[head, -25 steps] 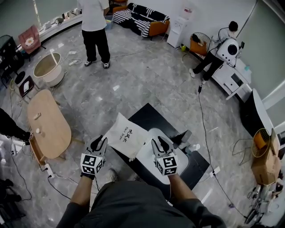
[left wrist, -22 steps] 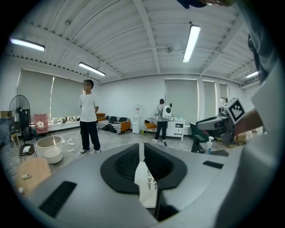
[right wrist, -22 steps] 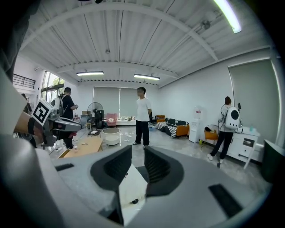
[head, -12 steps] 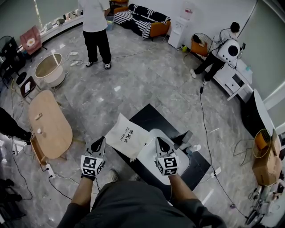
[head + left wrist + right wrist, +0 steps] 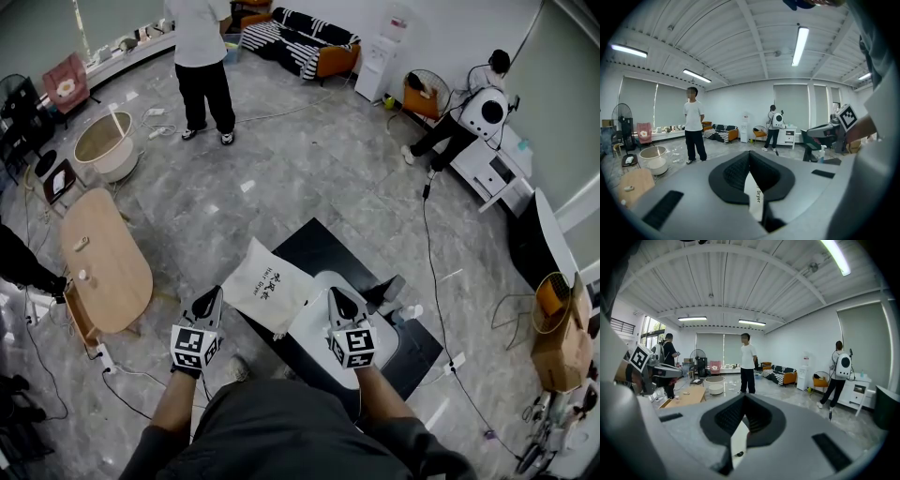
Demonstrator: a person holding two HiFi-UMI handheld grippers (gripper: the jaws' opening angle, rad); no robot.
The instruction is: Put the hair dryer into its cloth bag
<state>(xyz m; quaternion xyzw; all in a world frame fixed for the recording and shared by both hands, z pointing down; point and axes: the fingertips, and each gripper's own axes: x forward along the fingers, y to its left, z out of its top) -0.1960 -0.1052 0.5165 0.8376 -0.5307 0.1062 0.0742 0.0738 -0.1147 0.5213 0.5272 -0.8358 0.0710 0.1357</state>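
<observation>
The white cloth bag (image 5: pixel 267 286) with dark print lies flat on the left part of the black table (image 5: pixel 323 248). To its right, the dark hair dryer (image 5: pixel 384 291) rests at the far edge of a white rounded pad (image 5: pixel 375 339). My left gripper (image 5: pixel 213 296) hovers just left of the bag's near corner, shut with nothing in it. My right gripper (image 5: pixel 338 298) hangs over the pad, left of the dryer, also shut and empty. A strip of the bag (image 5: pixel 755 200) shows below the closed left gripper (image 5: pixel 750 155). White surface shows under the closed right gripper (image 5: pixel 744 400).
A small white bottle (image 5: pixel 411 310) stands right of the dryer. An oval wooden table (image 5: pixel 98 264) and a white tub (image 5: pixel 101 145) sit at the left. One person (image 5: pixel 199 66) stands at the back, another (image 5: pixel 469 108) is by a white cabinet. Cables cross the floor.
Both grippers stood open a second ago, and both are shut now with nothing between the jaws. The hands, the bag and the hair dryer have kept their places.
</observation>
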